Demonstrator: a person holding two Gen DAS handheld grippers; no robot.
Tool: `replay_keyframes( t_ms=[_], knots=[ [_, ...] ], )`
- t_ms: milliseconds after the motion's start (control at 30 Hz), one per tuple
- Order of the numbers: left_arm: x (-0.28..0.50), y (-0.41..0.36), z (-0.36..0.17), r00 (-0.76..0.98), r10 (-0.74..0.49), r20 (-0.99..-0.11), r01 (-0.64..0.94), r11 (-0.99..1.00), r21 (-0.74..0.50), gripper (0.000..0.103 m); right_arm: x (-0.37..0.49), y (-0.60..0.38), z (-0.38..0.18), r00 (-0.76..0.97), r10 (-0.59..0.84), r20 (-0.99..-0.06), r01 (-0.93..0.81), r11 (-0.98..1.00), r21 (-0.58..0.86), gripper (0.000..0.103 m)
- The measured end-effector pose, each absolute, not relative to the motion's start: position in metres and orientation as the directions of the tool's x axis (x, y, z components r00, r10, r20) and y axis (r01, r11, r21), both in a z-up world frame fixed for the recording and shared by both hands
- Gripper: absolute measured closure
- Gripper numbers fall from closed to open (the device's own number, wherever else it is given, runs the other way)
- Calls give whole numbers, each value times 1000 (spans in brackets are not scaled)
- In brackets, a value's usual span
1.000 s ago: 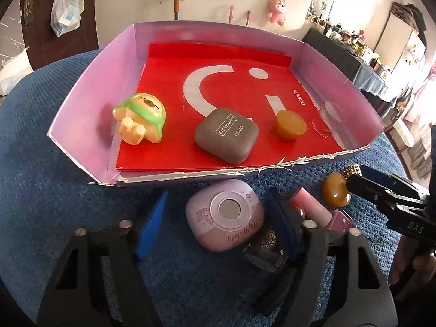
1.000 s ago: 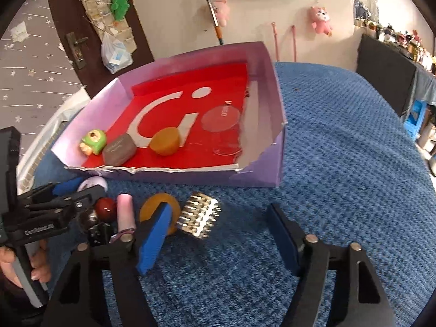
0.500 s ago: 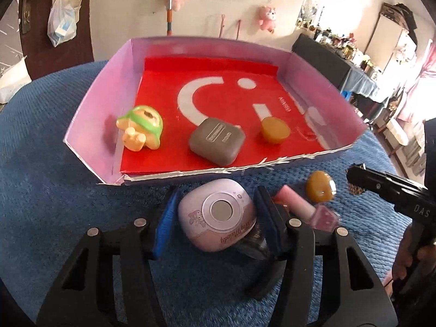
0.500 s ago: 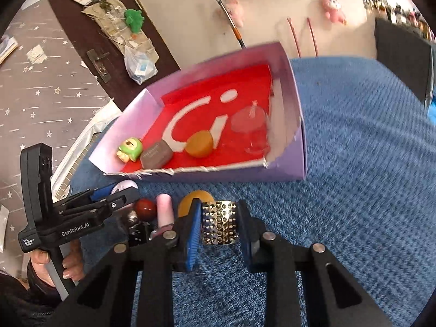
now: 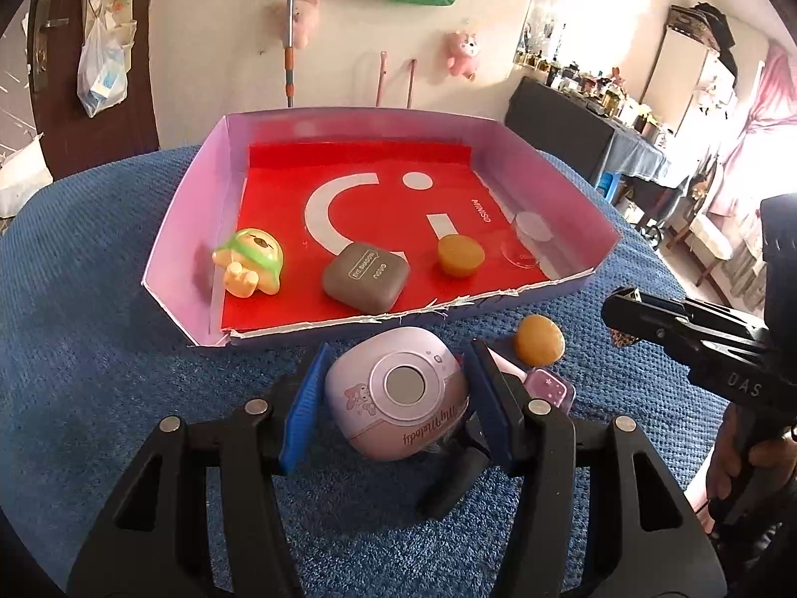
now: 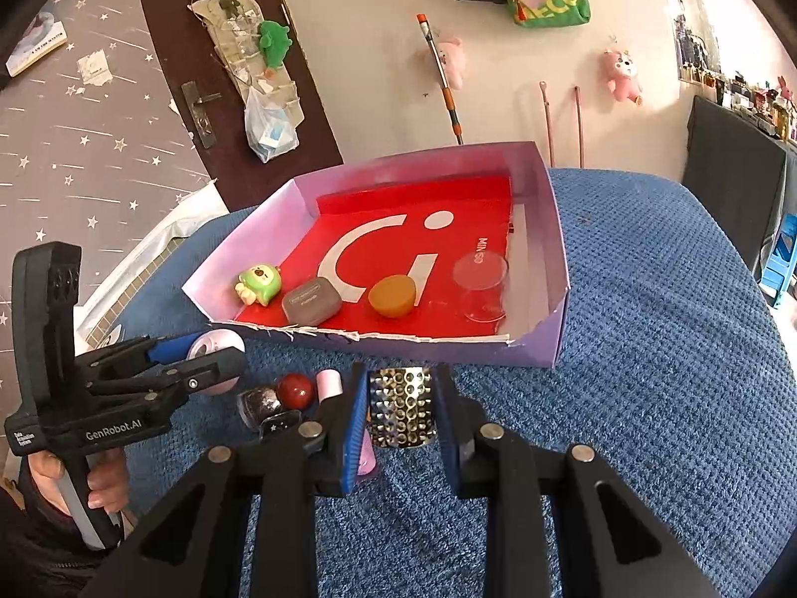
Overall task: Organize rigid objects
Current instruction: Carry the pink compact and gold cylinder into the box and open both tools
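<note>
My left gripper (image 5: 393, 393) is shut on a pink round-cornered case (image 5: 398, 398) and holds it above the blue cloth, just in front of the tray. My right gripper (image 6: 401, 408) is shut on a silver studded cylinder (image 6: 402, 413), also lifted in front of the tray. The purple tray with a red floor (image 5: 184, 229) holds a green-capped toy figure (image 5: 249, 264), a grey earbud case (image 5: 366, 276), an amber round lid (image 5: 461, 255) and a clear disc (image 5: 530, 236). The tray also shows in the right wrist view (image 6: 558, 229).
On the blue cloth in front of the tray lie an amber oval stone (image 5: 539, 346), a pink tube (image 6: 330, 384), a dark red ball (image 6: 295, 391), a glittery nail polish bottle (image 6: 259, 406) and a pink starred bottle (image 5: 548, 388). Walls and furniture stand behind.
Both grippers closed on their objects, the left on the pink case and the right on the studded cylinder, and raised them off the cloth.
</note>
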State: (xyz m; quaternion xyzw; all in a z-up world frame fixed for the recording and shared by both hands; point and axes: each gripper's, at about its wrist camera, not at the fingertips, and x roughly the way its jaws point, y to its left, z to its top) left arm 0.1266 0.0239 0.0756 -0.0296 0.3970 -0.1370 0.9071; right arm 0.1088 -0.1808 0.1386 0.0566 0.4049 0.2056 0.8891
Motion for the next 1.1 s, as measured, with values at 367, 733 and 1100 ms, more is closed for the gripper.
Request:
replay_keyframes(
  t_ms=[367,733,1100],
  knots=[
    [123,23,88,666,-285,-689,237,957,-167,50,108,-175,140,585,415,-697,-336,906,257,75],
    [176,15,115,625,-371,-687,322,924,-207,49,146,-166,168,591,429,-682,-391,893,222,75],
    [274,-18,92,481,-359,-800,445,886,-129,49,236,-149,148,467,389,-794,-451,877,165,75]
  ],
)
